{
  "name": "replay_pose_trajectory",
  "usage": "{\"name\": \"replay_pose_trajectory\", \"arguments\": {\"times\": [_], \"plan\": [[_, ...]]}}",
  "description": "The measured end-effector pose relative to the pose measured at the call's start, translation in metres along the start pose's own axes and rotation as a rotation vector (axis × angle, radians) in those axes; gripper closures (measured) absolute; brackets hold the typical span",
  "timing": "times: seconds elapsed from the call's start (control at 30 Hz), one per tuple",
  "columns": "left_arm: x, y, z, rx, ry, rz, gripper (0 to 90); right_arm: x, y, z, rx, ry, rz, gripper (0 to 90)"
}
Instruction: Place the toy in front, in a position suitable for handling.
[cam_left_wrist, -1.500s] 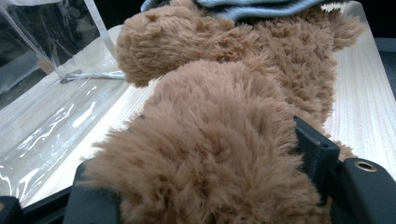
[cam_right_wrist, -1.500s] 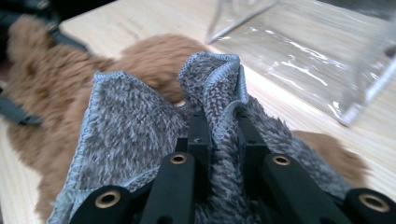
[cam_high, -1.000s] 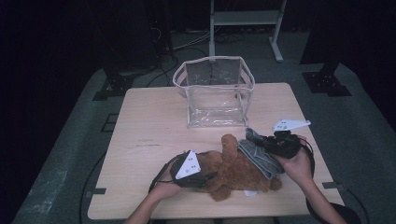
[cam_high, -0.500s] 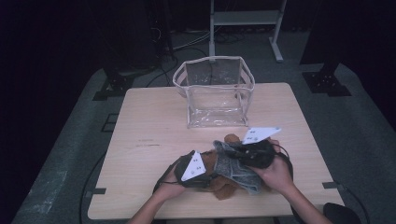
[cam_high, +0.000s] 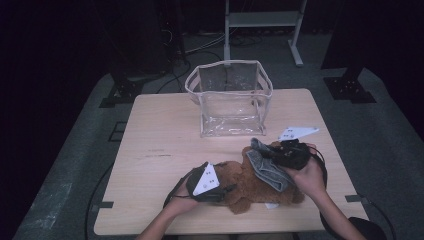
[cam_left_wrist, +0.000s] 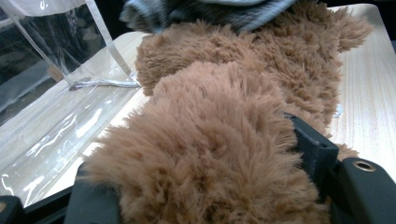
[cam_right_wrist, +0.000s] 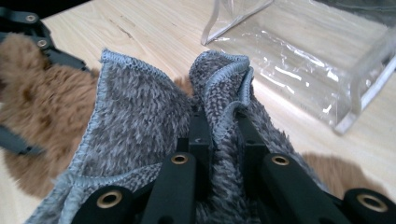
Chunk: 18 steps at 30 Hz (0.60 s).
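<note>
With the right gripper clamped on the grey cloth and the left gripper gripping the brown plush toy at lower centre, a tug could slip the cloth

A clear bag stands at the table's upper centre; bare tabletop lies open left and right of it.

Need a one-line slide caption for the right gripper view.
Right tool pinching a fold of grey towel over the brown plush bear, clear bag behind.
</note>
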<state>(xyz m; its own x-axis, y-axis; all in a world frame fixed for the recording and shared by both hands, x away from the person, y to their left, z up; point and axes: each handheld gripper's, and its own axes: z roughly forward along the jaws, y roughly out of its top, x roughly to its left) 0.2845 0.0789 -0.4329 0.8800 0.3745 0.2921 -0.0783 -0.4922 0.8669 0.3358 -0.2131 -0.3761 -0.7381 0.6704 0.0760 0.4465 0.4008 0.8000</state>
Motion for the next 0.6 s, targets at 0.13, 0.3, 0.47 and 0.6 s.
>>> {"name": "replay_pose_trajectory", "arguments": {"times": [0.13,0.3,0.47,0.6], "plan": [[0.0,0.001,0.001,0.001,-0.003,-0.002,33.9,-0.002,-0.008,-0.001,-0.005,0.05,0.049,79.8],[0.0,0.0,0.001,-0.005,-0.008,-0.008,33.1,0.009,0.001,0.01,-0.012,0.157,0.043,79.6],[0.003,-0.001,0.002,0.0,-0.005,-0.03,33.0,0.005,0.003,0.019,0.021,0.125,0.023,79.3],[0.003,0.0,0.002,0.001,-0.005,-0.04,32.9,-0.002,-0.003,0.004,-0.004,0.111,0.042,79.5]]}}
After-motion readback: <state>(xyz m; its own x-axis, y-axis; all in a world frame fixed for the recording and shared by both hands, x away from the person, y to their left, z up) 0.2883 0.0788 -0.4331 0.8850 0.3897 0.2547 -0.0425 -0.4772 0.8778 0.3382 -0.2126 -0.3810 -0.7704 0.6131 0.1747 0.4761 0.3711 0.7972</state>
